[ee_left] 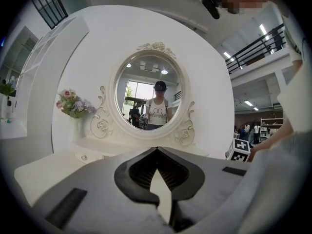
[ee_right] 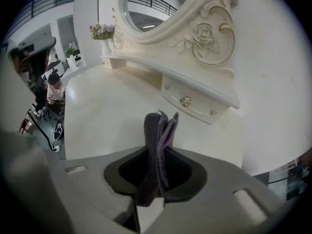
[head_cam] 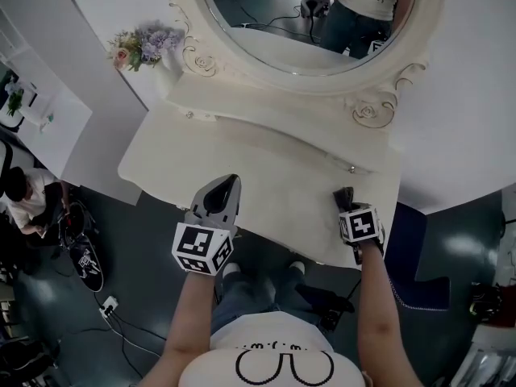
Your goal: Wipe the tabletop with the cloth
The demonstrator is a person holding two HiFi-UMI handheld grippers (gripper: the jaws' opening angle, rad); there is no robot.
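1. The left tool (head_cam: 232, 181) is over the front edge of the white worktop (head_cam: 274, 172), left of the middle; its jaws are closed tip to tip with nothing between them, and only a pale sliver of the surface shows through the gap behind the tips.
2. The right tool (ee_right: 158, 156) is near the front right corner of the worktop; its jaws are clamped on the cloth (ee_right: 157, 129).
3. The cloth is dark purple-grey and folded into several layers; it stands upright out of the jaws, its top edge rising past the tips; in the head view it shows only as a small dark shape just ahead of the right tool's marker cube (head_cam: 360, 224), over the worktop; whether it touches the surface I cannot tell.
4. The two tools are well apart, with bare worktop between them.
5. At the back of the worktop stands an oval mirror (head_cam: 298, 22) in a carved cream frame; it reflects the person holding the tools.
6. Flowers (head_cam: 145, 45) in a white vase (head_cam: 168, 64) sit at the back left, beside the mirror frame.
7. A drawer knob (ee_right: 185, 101) shows on the raised shelf under the mirror.
8. A seated person (head_cam: 24, 198) is on the floor area well off to the left.
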